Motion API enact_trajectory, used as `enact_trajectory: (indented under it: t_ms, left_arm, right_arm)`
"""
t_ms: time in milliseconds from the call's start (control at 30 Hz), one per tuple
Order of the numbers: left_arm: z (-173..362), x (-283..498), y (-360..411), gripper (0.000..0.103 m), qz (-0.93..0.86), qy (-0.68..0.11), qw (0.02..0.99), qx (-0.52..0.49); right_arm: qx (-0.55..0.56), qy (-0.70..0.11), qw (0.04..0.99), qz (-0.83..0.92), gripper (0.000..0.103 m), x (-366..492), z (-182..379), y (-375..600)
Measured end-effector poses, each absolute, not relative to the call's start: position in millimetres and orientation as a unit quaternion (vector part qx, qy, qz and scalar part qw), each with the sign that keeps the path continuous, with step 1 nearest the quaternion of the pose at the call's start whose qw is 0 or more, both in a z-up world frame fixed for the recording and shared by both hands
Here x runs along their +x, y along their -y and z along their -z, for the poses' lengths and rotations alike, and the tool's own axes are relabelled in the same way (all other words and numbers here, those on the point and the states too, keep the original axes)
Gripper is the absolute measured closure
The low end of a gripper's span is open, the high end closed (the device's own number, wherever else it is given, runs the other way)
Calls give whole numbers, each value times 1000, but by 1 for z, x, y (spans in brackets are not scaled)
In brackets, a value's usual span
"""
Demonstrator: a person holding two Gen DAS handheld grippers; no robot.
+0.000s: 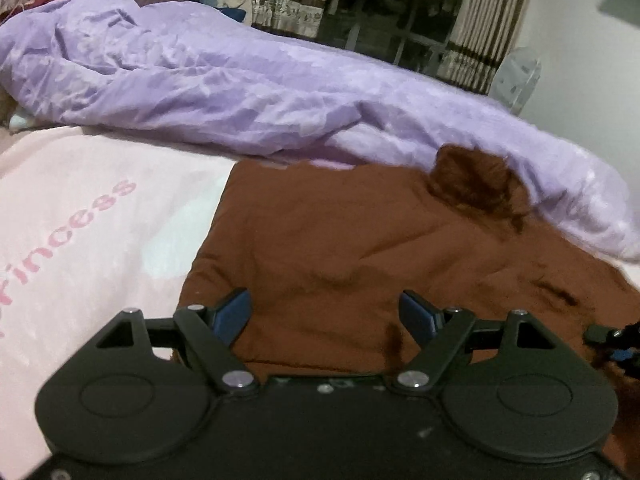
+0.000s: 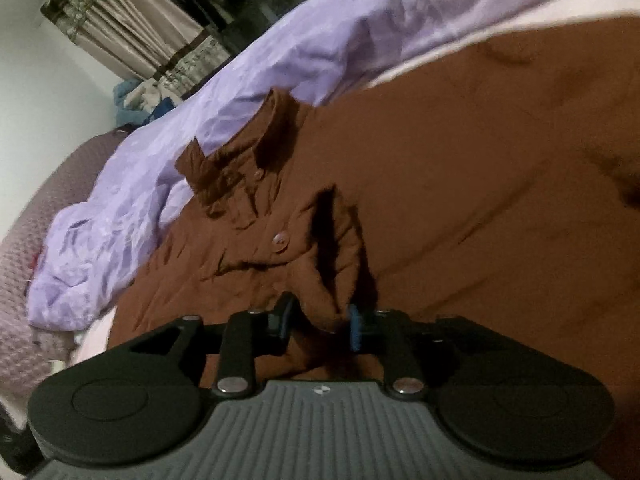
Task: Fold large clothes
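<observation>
I take the brown shirt as my landmark; it lies spread on the bed, over a pink sheet, with a rumpled lilac duvet heaped along its far side.

My left gripper is tilted downward over the shirt's near edge, jaws spread wide, blue fingertips well apart, with nothing between them but flat cloth below; it is released. To the left of the shirt the pink sheet is bare and flat, giving open room; pink lettering there reads "rincess", its first letter cut off by the picture's edge. The shirt's left edge runs straight from my gripper toward the duvet. At the shirt's far right corner a darker bunched lump of brown cloth touches the duvet. Beyond the duvet hang striped curtains.

My right gripper also points downward, rolled so the bed looks slanted. Its jaws are partly closed around a raised fold of the shirt near the button placket; the fold stands between the fingertips, but I cannot tell whether the pads actually press it. Past that fold are two pale buttons and the collar, which touches the duvet. To the right of the fold the shirt lies broad and smooth.
</observation>
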State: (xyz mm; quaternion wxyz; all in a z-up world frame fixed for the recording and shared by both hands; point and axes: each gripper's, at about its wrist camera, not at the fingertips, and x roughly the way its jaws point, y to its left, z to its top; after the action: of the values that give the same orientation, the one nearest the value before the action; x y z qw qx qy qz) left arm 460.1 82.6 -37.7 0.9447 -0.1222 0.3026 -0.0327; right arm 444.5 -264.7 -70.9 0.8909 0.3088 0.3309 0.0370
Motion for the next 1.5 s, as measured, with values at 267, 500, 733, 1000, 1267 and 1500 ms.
enact_trajectory:
  t_ms: [267, 500, 733, 1000, 1267, 1500]
  left_arm:
    - [13, 446, -77, 21, 24, -288, 953, -91]
    - [39, 453, -75, 21, 20, -320, 944, -79]
    - [52, 455, -70, 20, 12, -324, 944, -57]
    - [35, 439, -69, 20, 29, -312, 948, -54]
    - [28, 423, -63, 20, 33, -300, 952, -46]
    - [28, 422, -51, 20, 25, -304, 951, -46]
  right_arm:
    - [219, -257, 941, -27, 64, 425, 27, 244]
    - [201, -298, 932, -51, 69, 440, 45, 225]
    - [221, -311, 924, -35, 79, 442, 69, 237]
    - [298, -268, 916, -28, 58, 389, 40, 317]
    - [335, -211, 898, 193, 48, 294, 50, 497]
    - [465, -184, 832, 241, 48, 268, 96, 609]
